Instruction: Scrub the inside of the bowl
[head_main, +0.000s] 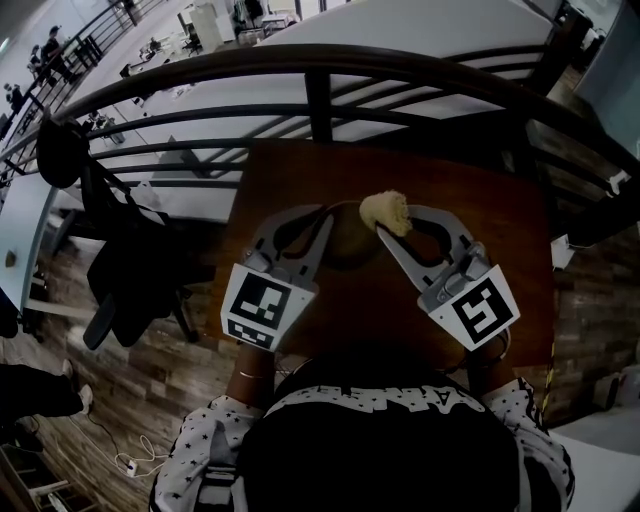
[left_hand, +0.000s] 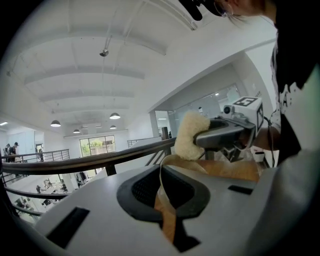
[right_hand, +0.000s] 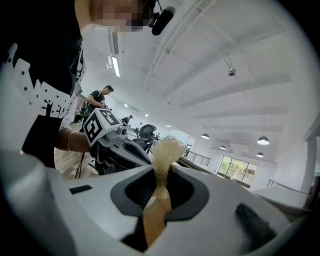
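Observation:
A brown bowl (head_main: 345, 240) sits on the wooden table (head_main: 500, 230), hard to tell from the tabletop. My left gripper (head_main: 325, 212) is shut on its thin pale rim (left_hand: 161, 172), which runs up between the jaws in the left gripper view. My right gripper (head_main: 395, 220) is shut on a pale yellow sponge (head_main: 385, 211), held above the bowl's right side, just clear of it. In the right gripper view the sponge (right_hand: 164, 152) sticks out fluffy past the closed jaws, with the left gripper (right_hand: 120, 150) close by. The left gripper view shows the sponge (left_hand: 189, 135) above the rim.
A dark metal railing (head_main: 320, 70) curves round the table's far side, with an open hall below. Black clothing (head_main: 130, 260) hangs at the left over the wood floor. A white cup-like thing (left_hand: 259, 156) stands on the table to the right.

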